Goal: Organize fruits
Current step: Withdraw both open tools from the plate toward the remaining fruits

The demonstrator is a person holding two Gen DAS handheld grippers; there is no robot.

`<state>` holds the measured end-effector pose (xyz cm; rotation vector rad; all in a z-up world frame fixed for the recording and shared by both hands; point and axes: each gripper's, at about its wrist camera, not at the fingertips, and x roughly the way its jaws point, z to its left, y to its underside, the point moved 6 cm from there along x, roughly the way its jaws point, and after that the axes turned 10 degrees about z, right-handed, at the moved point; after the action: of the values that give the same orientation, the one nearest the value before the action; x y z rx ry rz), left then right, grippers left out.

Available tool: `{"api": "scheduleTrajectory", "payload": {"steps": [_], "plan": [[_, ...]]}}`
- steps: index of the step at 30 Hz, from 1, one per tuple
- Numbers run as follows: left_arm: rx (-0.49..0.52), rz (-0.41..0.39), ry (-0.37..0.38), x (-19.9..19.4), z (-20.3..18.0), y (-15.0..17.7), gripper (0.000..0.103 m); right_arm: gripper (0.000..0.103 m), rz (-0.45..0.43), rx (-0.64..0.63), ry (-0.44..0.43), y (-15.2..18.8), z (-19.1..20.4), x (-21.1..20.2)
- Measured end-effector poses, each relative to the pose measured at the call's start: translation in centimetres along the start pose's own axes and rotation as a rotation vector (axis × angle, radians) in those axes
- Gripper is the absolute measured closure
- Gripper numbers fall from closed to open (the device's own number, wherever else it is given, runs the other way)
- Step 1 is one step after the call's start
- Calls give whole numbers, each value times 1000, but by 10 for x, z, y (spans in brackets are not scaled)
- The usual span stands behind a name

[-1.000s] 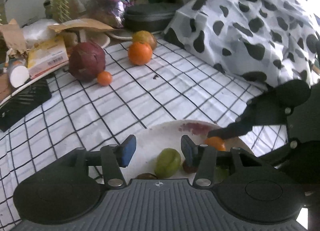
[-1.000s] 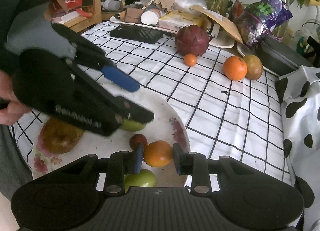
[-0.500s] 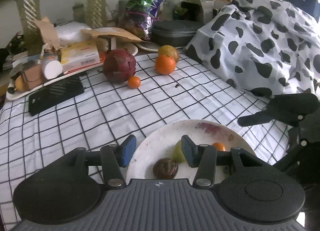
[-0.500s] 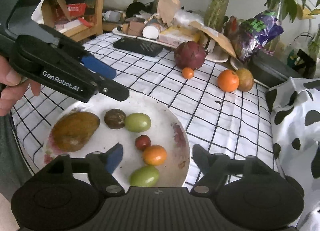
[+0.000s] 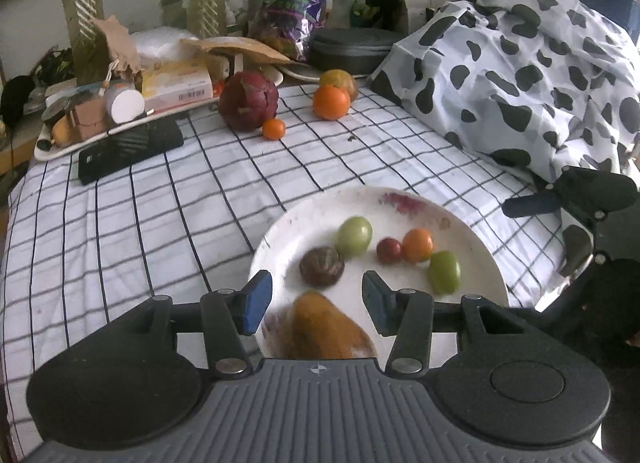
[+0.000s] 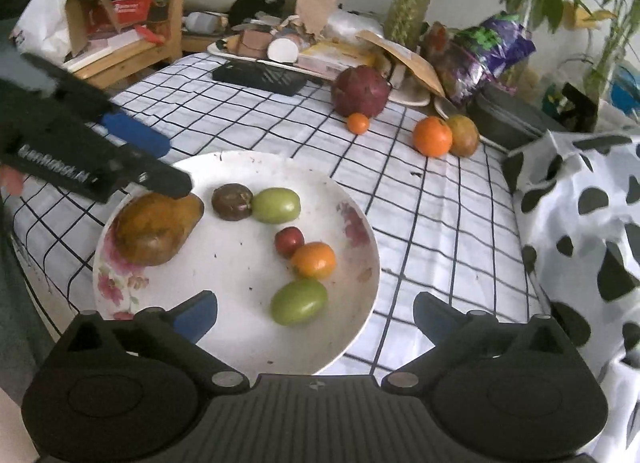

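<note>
Taking the plate [image 6: 360, 223] as the landmark: the left gripper [image 5: 316, 299] is hovering at its near-left edge, jaws apart and gripping nothing, just over the mango [image 6: 156, 229]. On the plate, left to right, are lying the mango, a dark passion fruit [image 6: 232, 201], a green fruit [image 6: 277, 205], a small red fruit [image 6: 289, 241], a small orange [image 6: 314, 259] and a second green fruit [image 6: 298, 301]. The right gripper [image 6: 316, 315] is hanging at the plate's near-right edge, jaws spread wide and empty.

Beyond the plate, 4 fruits are still waiting on the table [image 6: 440, 223]: a dragon fruit [image 6: 361, 91], a tiny orange [image 6: 357, 123], a big orange [image 6: 433, 136] and a second mango [image 6: 463, 135].

Likely trouble: the round fruits are sitting close together, so a careless drop could be knocking them over the shallow rim. The dragon fruit is looking too bulky for a secure pinch.

Compared with 1 second ago, the right gripper is no longer pinching the small orange; it is now sitting released on the plate, and both grippers are pulling back and up.
</note>
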<state>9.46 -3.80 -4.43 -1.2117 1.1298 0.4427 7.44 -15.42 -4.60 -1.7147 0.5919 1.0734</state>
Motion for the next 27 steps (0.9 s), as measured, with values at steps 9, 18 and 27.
{"api": "scheduleTrajectory", "payload": {"steps": [9, 18, 27], "plan": [[58, 25, -21, 3, -12, 13, 55, 0, 21, 11, 15, 4, 5, 0], [73, 34, -25, 6, -15, 13, 54, 0, 34, 7, 25, 5, 5, 5], [68, 29, -30, 6, -13, 11, 54, 0, 27, 27, 32, 3, 2, 5]]}}
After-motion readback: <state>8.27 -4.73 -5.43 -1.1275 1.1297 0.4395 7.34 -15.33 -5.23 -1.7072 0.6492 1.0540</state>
